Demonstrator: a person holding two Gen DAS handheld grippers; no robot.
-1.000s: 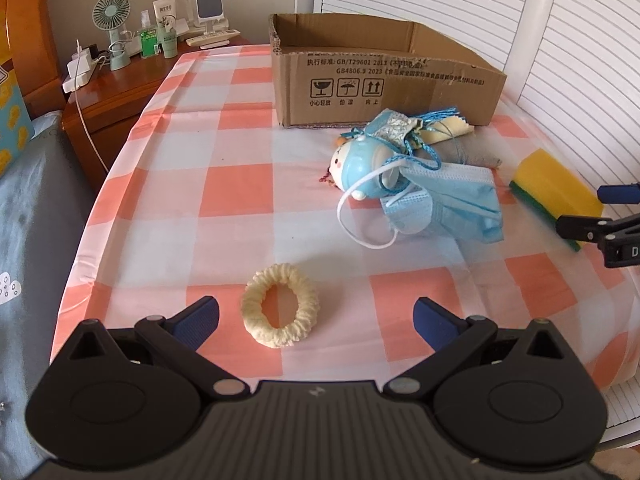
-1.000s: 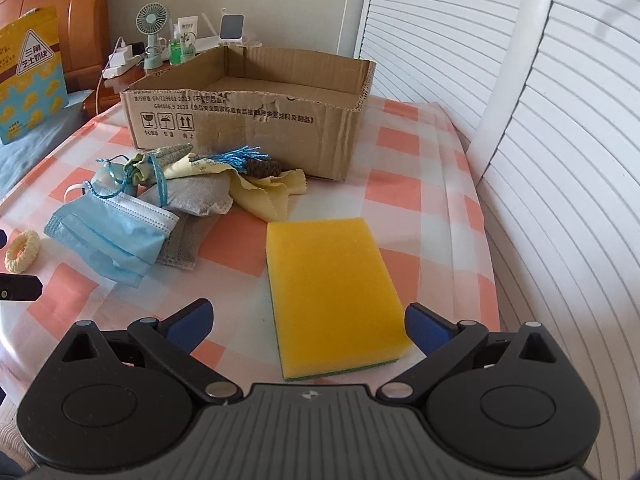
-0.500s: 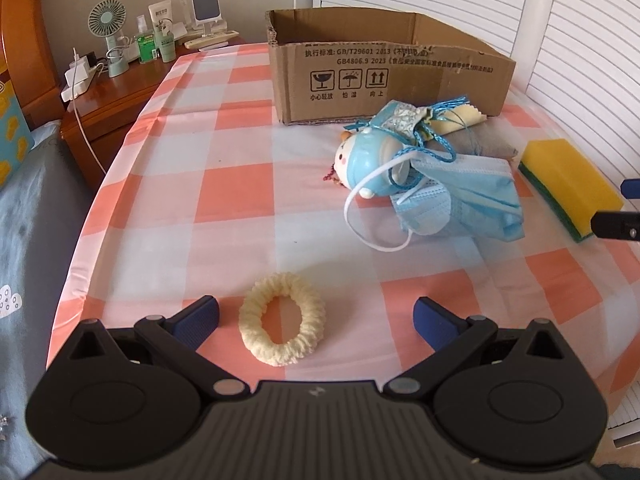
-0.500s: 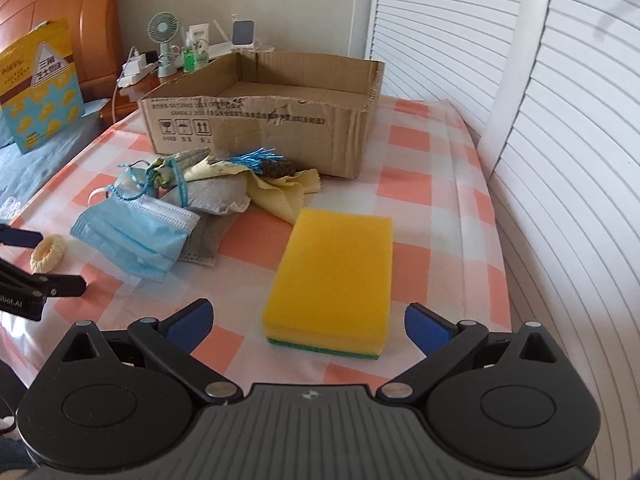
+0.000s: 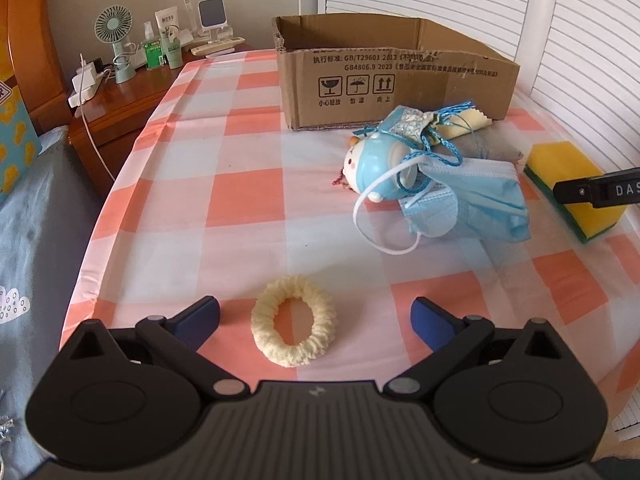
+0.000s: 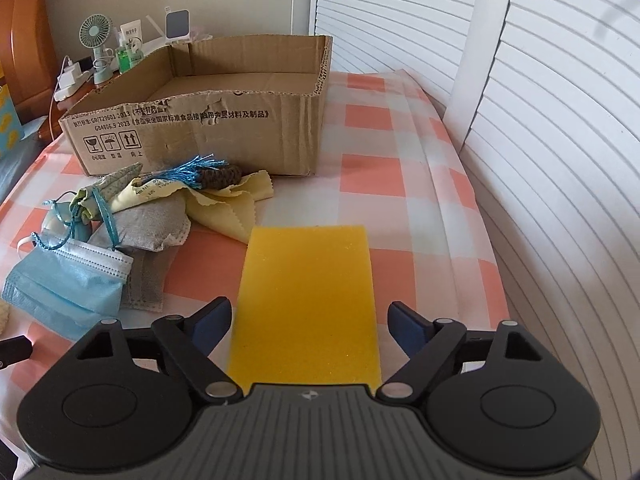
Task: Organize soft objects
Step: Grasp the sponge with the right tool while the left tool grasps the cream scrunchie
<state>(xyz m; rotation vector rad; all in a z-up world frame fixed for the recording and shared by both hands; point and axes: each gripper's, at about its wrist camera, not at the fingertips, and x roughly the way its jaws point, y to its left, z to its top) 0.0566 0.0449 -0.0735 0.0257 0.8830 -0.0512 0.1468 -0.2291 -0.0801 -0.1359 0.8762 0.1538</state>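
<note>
A cream scrunchie (image 5: 295, 321) lies on the checked cloth between the open fingers of my left gripper (image 5: 316, 316). A yellow sponge (image 6: 306, 304) lies between the open fingers of my right gripper (image 6: 310, 320), untouched by the pads; it also shows in the left wrist view (image 5: 576, 184). A pile of soft things lies mid-table: a blue face mask (image 5: 472, 200), a blue doll (image 5: 374, 168), a grey pouch (image 6: 148, 224) and a yellow cloth (image 6: 232, 204). An open, empty cardboard box (image 6: 208, 120) stands behind the pile.
A wooden nightstand (image 5: 116, 100) with a small fan (image 5: 114, 28), bottles and a charger stands far left. White louvred doors (image 6: 540, 100) run along the right side. The table edge drops off at the left beside grey bedding (image 5: 32, 240).
My right gripper moved forward over the sponge, which now sits between its fingers. My left gripper edged closer to the scrunchie.
</note>
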